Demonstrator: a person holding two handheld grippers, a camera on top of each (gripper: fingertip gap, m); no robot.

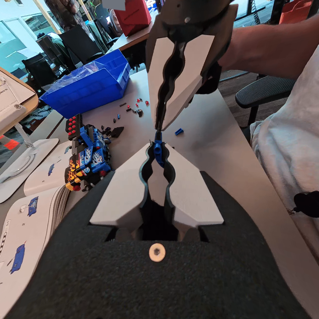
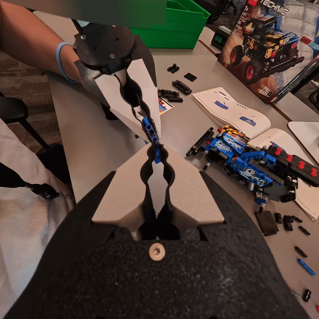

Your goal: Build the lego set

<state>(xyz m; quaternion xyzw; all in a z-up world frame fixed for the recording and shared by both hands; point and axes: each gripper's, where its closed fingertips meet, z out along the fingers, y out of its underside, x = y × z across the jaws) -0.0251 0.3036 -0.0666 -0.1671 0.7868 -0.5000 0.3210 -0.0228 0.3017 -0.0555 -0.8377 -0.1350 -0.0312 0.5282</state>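
My left gripper (image 1: pixel 156 145) is shut on a blue beam with holes (image 1: pixel 158 152), held above the grey table (image 1: pixel 207 155). My right gripper (image 1: pixel 158 128) comes down from above, tip to tip with it. In the right wrist view my right gripper (image 2: pixel 156 148) is shut on a small blue piece (image 2: pixel 157 156) at the end of the beam (image 2: pixel 149 130), which the left gripper (image 2: pixel 152 138) holds. I cannot tell whether that piece is separate from the beam. The partly built blue, black and flame-patterned truck (image 1: pixel 88 155) (image 2: pixel 250 164) lies on the open instruction booklet (image 1: pixel 34 207) (image 2: pixel 233 110).
A blue bin (image 1: pixel 89 88) stands at the back, with small red and black parts (image 1: pixel 136 107) and a blue wedge (image 1: pixel 179 131) near it. The right wrist view shows a green bin (image 2: pixel 172 31), the set's box (image 2: pixel 267 48), black parts (image 2: pixel 172 93) (image 2: pixel 286 222), a blue pin (image 2: pixel 306 269) and a sticker sheet (image 2: pixel 164 107). The grippers are tip to tip, or close to it.
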